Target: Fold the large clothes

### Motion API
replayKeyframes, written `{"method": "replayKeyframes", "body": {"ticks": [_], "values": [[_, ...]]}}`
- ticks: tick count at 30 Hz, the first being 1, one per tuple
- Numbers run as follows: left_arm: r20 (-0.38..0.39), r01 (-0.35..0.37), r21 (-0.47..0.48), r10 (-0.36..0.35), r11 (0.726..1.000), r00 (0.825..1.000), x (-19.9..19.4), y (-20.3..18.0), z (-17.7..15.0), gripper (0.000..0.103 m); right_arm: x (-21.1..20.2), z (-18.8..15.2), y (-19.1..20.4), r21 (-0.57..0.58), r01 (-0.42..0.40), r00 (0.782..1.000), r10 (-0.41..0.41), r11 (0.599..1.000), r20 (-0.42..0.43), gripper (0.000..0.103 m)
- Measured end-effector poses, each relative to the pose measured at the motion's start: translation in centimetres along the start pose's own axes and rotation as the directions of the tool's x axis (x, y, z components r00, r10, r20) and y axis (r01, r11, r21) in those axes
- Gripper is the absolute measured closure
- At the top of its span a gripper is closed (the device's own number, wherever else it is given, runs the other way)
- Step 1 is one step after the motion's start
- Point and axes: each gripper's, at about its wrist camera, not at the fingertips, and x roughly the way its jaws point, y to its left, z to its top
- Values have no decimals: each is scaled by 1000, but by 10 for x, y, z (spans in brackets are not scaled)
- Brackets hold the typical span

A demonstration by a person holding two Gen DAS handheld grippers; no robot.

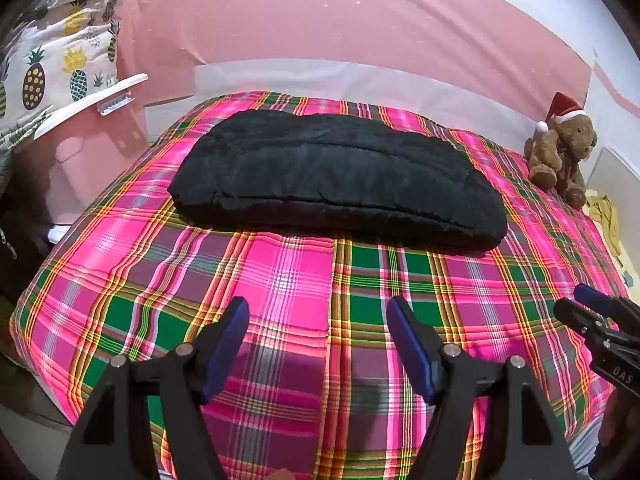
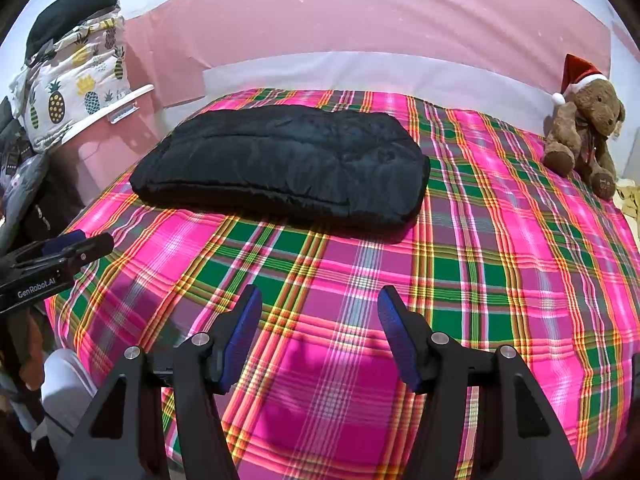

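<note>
The plaid bedspread (image 1: 288, 280), in pink, green and yellow checks, covers the whole bed and serves as the landmark here. Behind its far edge stands a pink wall panel (image 1: 340, 20) with a white band (image 1: 320, 80) along the bottom.

The black garment (image 1: 336, 184) lies folded into a thick, padded, roughly oblong bundle on the far half of the bedspread, left of the middle in the right wrist view (image 2: 280, 164), flat and touching the cloth, with bare plaid all round it.

Off the bedspread's far left corner sits a pile of pineapple-print fabric (image 2: 76, 92) on a white-lidded pink bin (image 1: 80, 152), with a dark item (image 2: 68, 12) on top of the pile.

On the bedspread's far right corner sits 1 brown plush dog (image 2: 584, 132) wearing a red and white Santa hat (image 1: 564, 108), upright and well apart from the garment.

The left gripper (image 1: 318, 340) hangs over the near part of the bedspread, its 2 blue-padded fingers (image 1: 224, 344) spread wide with nothing but plaid between them. The right gripper (image 2: 320, 332) hangs likewise over the near edge, just to the right, its jaws also standing wide and holding nothing. Both are well apart from the garment.

A pale yellow cloth (image 1: 604, 216) lies just beyond the bedspread's right edge.
</note>
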Motion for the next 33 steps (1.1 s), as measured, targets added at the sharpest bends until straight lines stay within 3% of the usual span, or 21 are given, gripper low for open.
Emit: {"method": "replayKeyframes", "body": {"ticks": [33], "values": [[4,-8,-6,8,1000,1000,-3,-3,-1,30,-1,0,0,-9,-5,1000,5,1000,-3,43]]}}
